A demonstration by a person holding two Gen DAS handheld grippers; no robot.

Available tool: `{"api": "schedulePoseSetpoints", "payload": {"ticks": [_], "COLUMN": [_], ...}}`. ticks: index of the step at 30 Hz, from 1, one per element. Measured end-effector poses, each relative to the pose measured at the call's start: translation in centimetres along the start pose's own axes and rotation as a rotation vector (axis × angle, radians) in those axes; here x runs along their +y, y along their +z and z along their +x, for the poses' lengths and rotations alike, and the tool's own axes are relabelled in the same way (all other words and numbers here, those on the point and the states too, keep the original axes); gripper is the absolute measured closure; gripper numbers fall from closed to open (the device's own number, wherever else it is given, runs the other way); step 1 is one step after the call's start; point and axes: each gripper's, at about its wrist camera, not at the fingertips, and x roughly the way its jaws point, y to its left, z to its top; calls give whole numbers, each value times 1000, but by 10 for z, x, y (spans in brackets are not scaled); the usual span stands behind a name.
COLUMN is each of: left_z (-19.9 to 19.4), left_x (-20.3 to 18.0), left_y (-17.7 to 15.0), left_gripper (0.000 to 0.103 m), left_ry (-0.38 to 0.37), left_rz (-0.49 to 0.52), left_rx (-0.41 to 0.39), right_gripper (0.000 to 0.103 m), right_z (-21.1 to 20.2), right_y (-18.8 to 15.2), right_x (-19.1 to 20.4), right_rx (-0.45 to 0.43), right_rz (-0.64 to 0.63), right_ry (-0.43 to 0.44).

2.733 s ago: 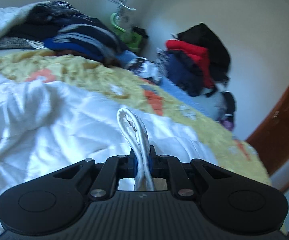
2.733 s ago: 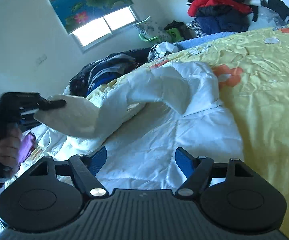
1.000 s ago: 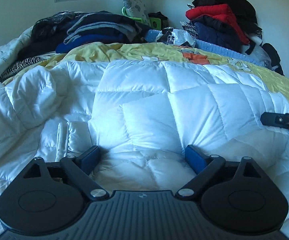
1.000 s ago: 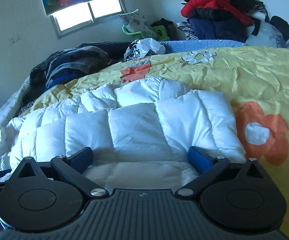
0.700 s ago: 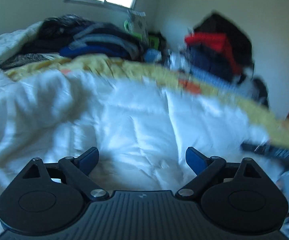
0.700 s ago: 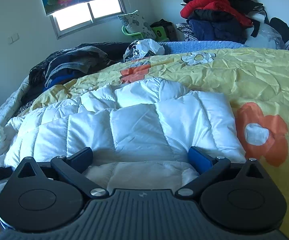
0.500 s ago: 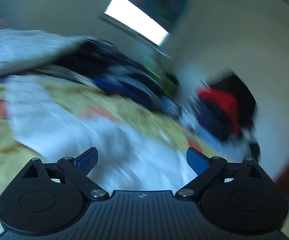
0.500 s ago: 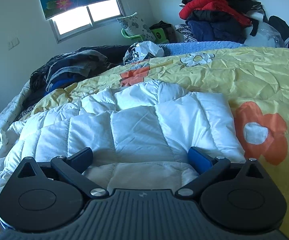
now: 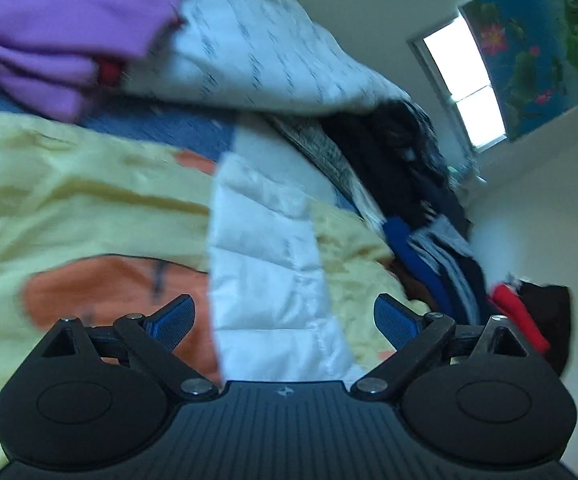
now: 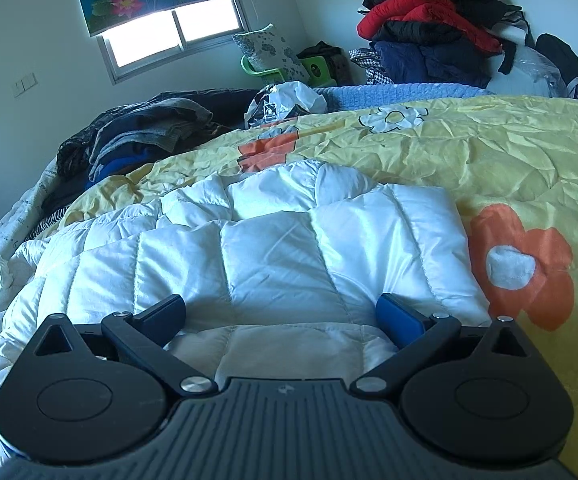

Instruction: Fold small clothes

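Note:
A white quilted puffer jacket (image 10: 273, 256) lies on the yellow flowered bedspread (image 10: 489, 152), its body folded over into a padded block. My right gripper (image 10: 281, 316) is open, low over the jacket's near edge, with nothing between its jaws. In the left wrist view a long strip of the same jacket, seemingly a sleeve (image 9: 265, 256), runs away across the bedspread (image 9: 69, 184). My left gripper (image 9: 285, 316) is open and empty, tilted, with the sleeve's near end lying between its fingers. That view is blurred.
Dark folded clothes (image 10: 141, 132) are piled at the bed's far left. Red, black and navy coats (image 10: 429, 24) are heaped by the far wall. A purple garment (image 9: 61, 28) and a white printed quilt (image 9: 257, 52) lie beside the left gripper. A blue blanket (image 10: 393, 94) edges the bed.
My left gripper let go of the white cloth, opened, then swung quickly left and rolled toward the sleeve. My right gripper stayed open over the folded jacket, nearly still.

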Motion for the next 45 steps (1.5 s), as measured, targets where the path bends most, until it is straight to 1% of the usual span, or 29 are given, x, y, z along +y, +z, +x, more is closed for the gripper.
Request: {"api": "schedulePoseSetpoints", "payload": {"ticks": [1, 4, 5, 8, 10, 11, 12, 13, 14, 15, 16, 17, 19, 21, 22, 24, 27, 29, 30, 33, 36, 38, 40, 41, 43, 45], "left_z": [6, 27, 33, 43, 45, 49, 52, 56, 59, 59, 57, 54, 45, 29, 21, 0, -33, -53, -62, -82, -100, -108, -104, -100, -89, -79], "left_x": [-1, -4, -2, 3, 0, -2, -3, -5, -7, -10, -12, -14, -23, -40, -49, -70, -113, -141, -153, -186, -211, -217, -217, -215, -209, -201], "left_y": [2, 6, 8, 9, 6, 8, 8, 7, 6, 5, 4, 3, 2, 1, 0, -2, -19, -38, -49, -92, -150, -196, -246, -271, -316, -349], "left_gripper": [6, 6, 6, 7, 31, 60, 80, 84, 85, 85, 88, 93, 95, 95, 95, 95, 95, 95, 95, 95, 95, 95, 95, 95, 95, 95], "left_ry": [8, 86, 110, 118, 110, 115, 139, 147, 154, 171, 178, 176, 182, 186, 176, 120, 37, -31, -66, -182, -300, -389, -454, -470, -473, -466], "left_rz": [12, 64, 56, 29, 49, 61, 72, 86, 107, 127, 138, 145, 163, 206, 220, 248, 374, 449, 480, 544, 630, 669, 708, 732, 785, 834], "left_rx": [-6, -24, -26, -23, -39, -23, -13, 1, 17, 16, 1, -10, -45, -94, -113, -143, -205, -222, -217, -170, -129, -96, -4, 44, 146, 231], "right_gripper": [3, 3, 3, 3, 3, 3, 3, 3, 3, 3, 3, 3, 3, 3, 3, 3, 2, 2, 2, 2, 2, 2, 2, 2, 2, 2], "right_z": [0, 0, 0, 0, 0, 0, 0, 0, -1, -1, -1, -1, -2, -2, -2, -3, -4, -5, -5, -6, -7, -7, -8, -8, -9, -9], "right_y": [0, 0, 0, 0, 0, 0, 0, 1, 1, 0, 0, 0, 0, 0, -1, -1, -1, -1, -2, -2, -2, -2, -2, -3, -3, -3], "right_x": [0, 0, 0, -1, -1, -1, -1, -2, -2, -2, -2, -3, -3, -3, -2, -3, -4, -5, -6, -6, -7, -7, -8, -8, -9, -9], "right_rx": [0, 0, 0, -2, -3, -3, -3, -4, -5, -6, -8, -9, -10, -12, -14, -17, -26, -31, -33, -39, -43, -47, -49, -50, -50, -50], "right_rz": [0, 0, 1, 6, 7, 7, 7, 10, 12, 16, 20, 23, 26, 29, 31, 34, 48, 55, 57, 66, 72, 77, 83, 84, 87, 90], "right_ry": [0, 0, 1, 3, 3, 3, 4, 6, 7, 8, 10, 12, 13, 15, 15, 18, 24, 27, 29, 34, 36, 37, 38, 38, 40, 41]}}
